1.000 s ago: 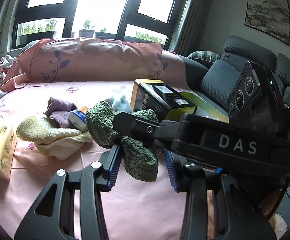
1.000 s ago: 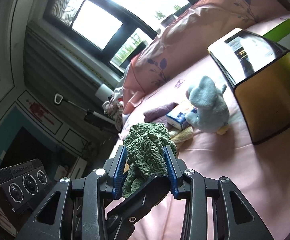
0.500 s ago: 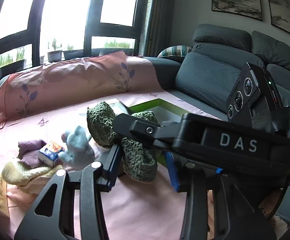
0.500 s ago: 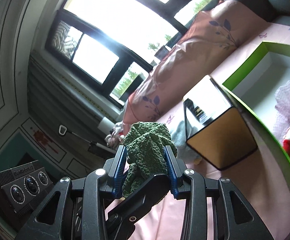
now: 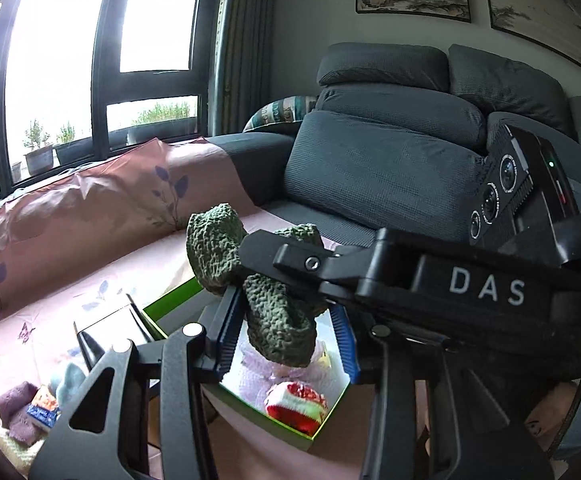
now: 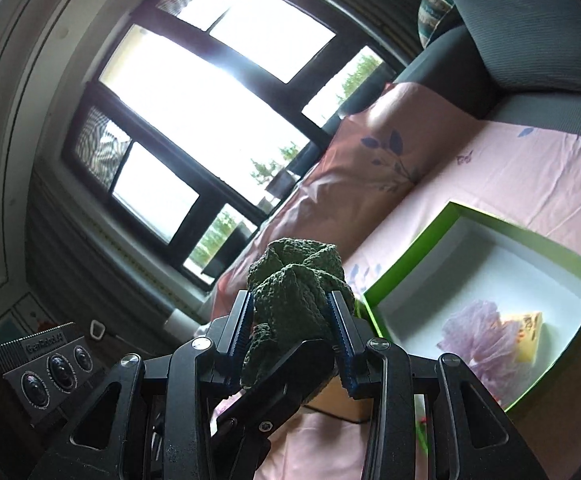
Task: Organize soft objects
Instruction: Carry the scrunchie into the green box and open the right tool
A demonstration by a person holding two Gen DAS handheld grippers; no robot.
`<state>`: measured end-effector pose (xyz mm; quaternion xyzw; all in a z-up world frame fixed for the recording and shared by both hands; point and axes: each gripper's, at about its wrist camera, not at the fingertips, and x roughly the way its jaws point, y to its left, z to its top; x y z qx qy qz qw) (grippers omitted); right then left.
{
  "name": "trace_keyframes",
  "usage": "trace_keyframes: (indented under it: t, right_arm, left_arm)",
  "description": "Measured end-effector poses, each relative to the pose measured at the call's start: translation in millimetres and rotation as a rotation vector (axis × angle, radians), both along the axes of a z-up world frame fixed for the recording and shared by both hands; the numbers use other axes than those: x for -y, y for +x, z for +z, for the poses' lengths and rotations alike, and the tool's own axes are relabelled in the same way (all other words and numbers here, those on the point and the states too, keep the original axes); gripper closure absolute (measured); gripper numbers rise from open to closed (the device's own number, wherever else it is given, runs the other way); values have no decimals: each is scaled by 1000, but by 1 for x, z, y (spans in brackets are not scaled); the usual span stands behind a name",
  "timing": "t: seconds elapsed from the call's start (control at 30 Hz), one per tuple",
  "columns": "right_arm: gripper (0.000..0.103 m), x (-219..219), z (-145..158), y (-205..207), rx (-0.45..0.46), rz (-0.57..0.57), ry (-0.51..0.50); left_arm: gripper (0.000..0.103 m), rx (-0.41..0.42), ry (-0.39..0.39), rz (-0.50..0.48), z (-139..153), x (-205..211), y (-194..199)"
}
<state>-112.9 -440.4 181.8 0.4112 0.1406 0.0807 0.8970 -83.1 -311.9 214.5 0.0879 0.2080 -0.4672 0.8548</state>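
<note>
- Both grippers are clenched on one green knitted piece: the right gripper (image 6: 290,330) pinches it between its blue pads, and the left gripper (image 5: 286,336) has a fold of it in its jaws, the pads close on either side.
- The green knitted piece (image 5: 278,320) hangs in the air above the green-walled box, clear of the bedding.
- Step in hand, as I judge it: carrying this piece to the green-walled box (image 6: 402,256) to lay it with the soft things already there.
- Next move calls for lowering both grippers together over the bare white floor of the box, then letting go with both so the knit drops inside, not over the wall.
- Counted inside the box: one lilac fluffy item (image 6: 478,328), one yellow wedge (image 6: 526,330) touching it, and one red-and-white knitted item (image 5: 296,402) near the front wall.
- Left of the box: one black-and-gold carton (image 5: 106,332), then one pale blue plush (image 5: 68,380), one purple cloth (image 5: 14,404), one small printed packet (image 5: 42,406).
</note>
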Motion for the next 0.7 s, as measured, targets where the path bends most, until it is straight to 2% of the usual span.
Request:
trace_keyframes:
  t: [0.1, 0.3, 0.43, 0.57, 0.7]
  right_arm:
    - [62, 19, -13, -3, 4, -63, 29]
    - [62, 54, -52, 0, -77, -154, 107]
    - [62, 71, -71, -3, -124, -207, 179]
    - [62, 79, -83, -3, -161, -227, 208]
    - [62, 80, -87, -6, -226, -290, 185]
  left_arm:
    - [63, -22, 22, -34, -10, 22, 11]
    - [63, -90, 97, -71, -43, 68, 24]
    - [63, -200, 92, -98, -61, 82, 36]
    - [63, -260, 107, -61, -74, 90, 41]
    - [61, -357, 94, -14, -85, 89, 53]
